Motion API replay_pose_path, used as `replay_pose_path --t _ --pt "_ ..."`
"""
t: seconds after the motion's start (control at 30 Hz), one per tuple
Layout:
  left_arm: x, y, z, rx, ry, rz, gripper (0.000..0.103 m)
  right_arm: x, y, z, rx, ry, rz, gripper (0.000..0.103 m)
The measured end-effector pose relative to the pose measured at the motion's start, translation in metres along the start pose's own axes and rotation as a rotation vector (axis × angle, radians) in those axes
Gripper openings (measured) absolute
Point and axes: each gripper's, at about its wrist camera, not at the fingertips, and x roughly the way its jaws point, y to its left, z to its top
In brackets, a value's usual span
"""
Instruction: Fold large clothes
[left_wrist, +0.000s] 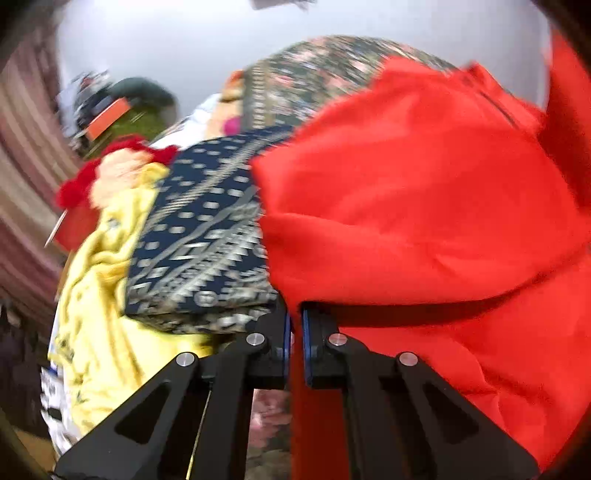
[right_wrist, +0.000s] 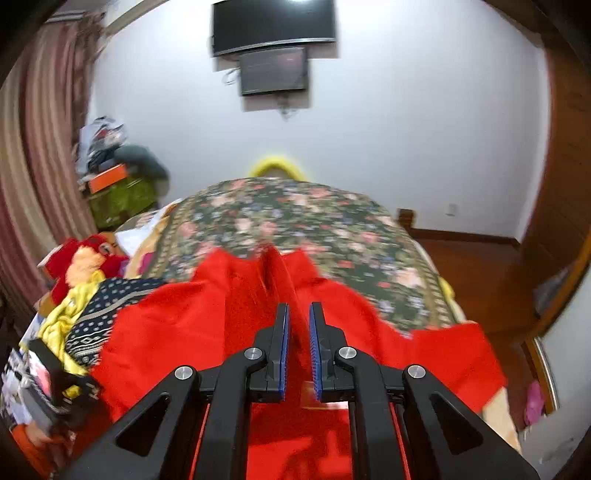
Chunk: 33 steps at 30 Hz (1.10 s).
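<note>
A large red garment (left_wrist: 424, 206) lies over the floral bedspread (left_wrist: 314, 70). My left gripper (left_wrist: 295, 321) is shut on an edge of it, with red cloth hanging down between the pads. In the right wrist view the same red garment (right_wrist: 207, 325) spreads across the near half of the bed (right_wrist: 295, 218). My right gripper (right_wrist: 298, 314) sits above its middle fold with the jaws a narrow gap apart; red cloth shows in the gap, and I cannot tell if it is pinched.
A navy patterned cloth (left_wrist: 207, 236), a yellow cloth (left_wrist: 103, 280) and a red plush toy (right_wrist: 85, 258) are piled at the bed's left. A striped curtain (right_wrist: 40, 147) hangs left. A TV (right_wrist: 273, 26) is on the far wall. Wooden floor (right_wrist: 480, 266) lies right.
</note>
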Motion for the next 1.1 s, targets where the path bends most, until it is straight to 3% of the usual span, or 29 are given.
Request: replay_pose_path --t 0.17,0.23,0.33,0.47,0.57,0.63,0.67,0.7,0.8,0.93,1.07,1.1 --pt "0.01 0.009 -0.006 -0.031 0.077 -0.026 0.005 0.027 -0.043 -0.029 0.008 0.116 -0.053 0.007" --pt "0.02 0.002 -0.014 -0.004 0.124 -0.019 0.005 0.046 -0.054 -0.049 -0.008 0.218 -0.028 0.007" --pt "0.025 -0.003 -0.028 0.01 0.182 -0.023 0.005 0.053 -0.054 -0.069 -0.054 0.263 -0.007 0.008" --pt "0.004 0.005 -0.036 -0.027 0.185 -0.129 0.014 0.057 -0.024 -0.076 -0.128 0.281 0.066 0.008" --pt "-0.024 0.007 -0.032 -0.041 0.144 -0.196 0.015 0.07 0.01 -0.077 -0.178 0.315 0.139 0.008" --pt "-0.038 0.006 -0.024 -0.034 0.097 -0.206 0.023 0.082 0.027 -0.081 -0.196 0.353 0.167 0.008" --pt "-0.043 0.005 -0.019 -0.035 0.078 -0.21 0.035 0.092 0.039 -0.085 -0.21 0.378 0.177 0.008" --pt "-0.046 0.003 -0.013 -0.039 0.056 -0.221 0.047 0.103 0.05 -0.089 -0.236 0.409 0.176 0.008" --pt "-0.043 -0.009 0.004 -0.043 0.024 -0.266 0.051 0.134 0.071 -0.112 -0.325 0.516 0.095 0.008" --pt "-0.012 -0.034 0.017 -0.022 0.063 -0.285 0.051 0.133 0.075 -0.12 -0.41 0.498 0.065 0.008" --pt "0.028 -0.049 0.008 -0.039 0.155 -0.285 0.052 0.129 0.066 -0.124 -0.439 0.49 0.011 0.009" --pt "0.031 -0.047 0.004 -0.063 0.146 -0.301 0.054 0.128 0.063 -0.125 -0.439 0.488 -0.006 0.016"
